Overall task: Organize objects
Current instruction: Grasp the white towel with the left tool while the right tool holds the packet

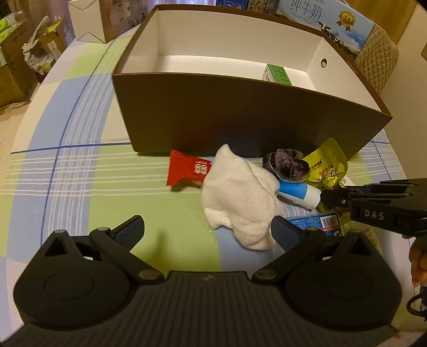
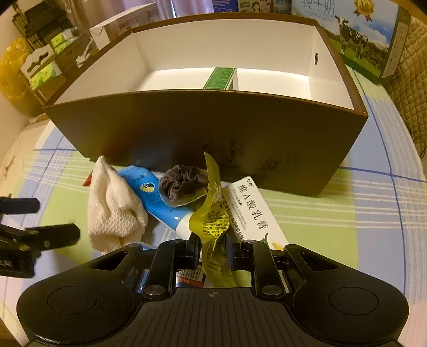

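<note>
A pile lies on the checked tablecloth in front of the brown box [image 1: 240,114] [image 2: 208,128]. It holds a white cloth [image 1: 240,197] [image 2: 114,211], a red packet [image 1: 189,170], a dark scrunchie [image 1: 285,162] [image 2: 184,184], a blue-and-white tube [image 1: 299,193] [image 2: 154,194] and a white carton [image 2: 250,211]. My right gripper [image 2: 213,248] [image 1: 331,198] is shut on the yellow pouch [image 2: 210,221] [image 1: 328,162], which stands up between its pads. My left gripper [image 1: 208,231] [image 2: 37,220] is open just short of the white cloth, one finger at the cloth's edge. A green carton [image 1: 277,74] [image 2: 220,77] lies inside the box.
A blue barcoded packet [image 1: 317,224] [image 2: 189,275] lies under the right gripper. A milk carton case [image 1: 328,18] [image 2: 357,34] stands behind the box and a white carton [image 1: 85,21] at the back left. A quilted chair back [image 1: 379,58] is at the right. Stacked boxes [image 2: 42,66] crowd the floor on the left.
</note>
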Demonstrator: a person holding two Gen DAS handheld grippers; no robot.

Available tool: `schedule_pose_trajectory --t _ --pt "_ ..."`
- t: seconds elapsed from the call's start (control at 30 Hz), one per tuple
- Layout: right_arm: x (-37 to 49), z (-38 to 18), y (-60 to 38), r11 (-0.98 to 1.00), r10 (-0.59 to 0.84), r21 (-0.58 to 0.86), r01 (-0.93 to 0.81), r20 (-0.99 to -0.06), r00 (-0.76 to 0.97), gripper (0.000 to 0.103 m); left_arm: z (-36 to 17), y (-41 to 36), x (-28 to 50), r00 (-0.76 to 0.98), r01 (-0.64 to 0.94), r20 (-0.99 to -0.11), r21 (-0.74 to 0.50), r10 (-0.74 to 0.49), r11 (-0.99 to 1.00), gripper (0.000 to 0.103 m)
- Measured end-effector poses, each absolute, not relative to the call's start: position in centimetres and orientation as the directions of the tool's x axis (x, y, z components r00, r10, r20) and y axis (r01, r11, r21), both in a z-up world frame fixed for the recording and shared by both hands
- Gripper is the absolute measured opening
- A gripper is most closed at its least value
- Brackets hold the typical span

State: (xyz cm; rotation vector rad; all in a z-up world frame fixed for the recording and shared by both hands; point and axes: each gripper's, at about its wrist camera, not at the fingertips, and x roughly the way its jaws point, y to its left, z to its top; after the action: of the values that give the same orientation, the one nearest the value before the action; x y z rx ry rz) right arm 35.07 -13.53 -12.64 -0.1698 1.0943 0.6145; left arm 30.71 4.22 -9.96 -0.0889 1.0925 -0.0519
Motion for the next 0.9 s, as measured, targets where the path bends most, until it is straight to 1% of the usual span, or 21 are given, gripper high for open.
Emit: schedule_pose_trajectory --t 0.2,0.33,0.4,0.5,0.67,0.77,0.8,0.83,0.87,0.9 --pt "35.0 -12.6 -14.9 0.825 0.412 0.214 -0.522 -0.861 0.297 0.015 -11.0 3.0 31.5 0.451 0.024 -0.886 -0.113 -0.112 0.993 0.099" --pt "34.5 -12.3 -15.5 0.829 0.417 0.225 -0.512 -0.859 0.296 0.015 -11.8 2.0 32.1 0.451 0.046 -0.883 -0.121 -0.129 0.992 0.089" --pt "34.5 -12.1 -15.9 0.83 0.422 0.235 -0.506 -0.858 0.294 0.015 -12.2 1.7 32.4 0.454 0.053 -0.88 -0.127 -0.137 0.991 0.087" --pt "34.3 -11.8 -16.3 0.832 0.429 0.247 -0.496 -0.854 0.294 0.015 -12.6 1.5 32.8 0.455 0.058 -0.874 -0.162 -0.171 0.985 0.077" --pt "33.9 -11.5 -16.6 0.834 0.43 0.252 -0.49 -0.854 0.293 0.015 -12.5 1.5 32.7 0.478 0.077 -0.857 -0.174 -0.19 0.982 0.062" --pt "33.7 -11.5 -16.7 0.836 0.433 0.257 -0.485 -0.852 0.295 0.015 -12.3 2.2 32.2 0.484 0.069 -0.85 -0.202 -0.21 0.977 0.051" --pt "33.6 -11.4 -16.8 0.836 0.434 0.259 -0.483 -0.851 0.296 0.015 -12.1 2.5 32.0 0.487 0.063 -0.845 -0.219 -0.222 0.974 0.043" --pt "33.6 -11.4 -16.8 0.837 0.436 0.26 -0.482 -0.85 0.297 0.015 -12.0 2.8 31.8 0.489 0.061 -0.839 -0.238 -0.237 0.969 0.031" --pt "33.5 -11.3 -16.9 0.836 0.437 0.261 -0.482 -0.848 0.299 0.015 -11.9 3.2 31.6 0.485 0.063 -0.834 -0.267 -0.263 0.962 0.024" --pt "33.5 -11.2 -16.9 0.836 0.439 0.262 -0.483 -0.846 0.302 0.015 -11.8 3.4 31.4 0.483 0.057 -0.832 -0.284 -0.275 0.957 0.021"
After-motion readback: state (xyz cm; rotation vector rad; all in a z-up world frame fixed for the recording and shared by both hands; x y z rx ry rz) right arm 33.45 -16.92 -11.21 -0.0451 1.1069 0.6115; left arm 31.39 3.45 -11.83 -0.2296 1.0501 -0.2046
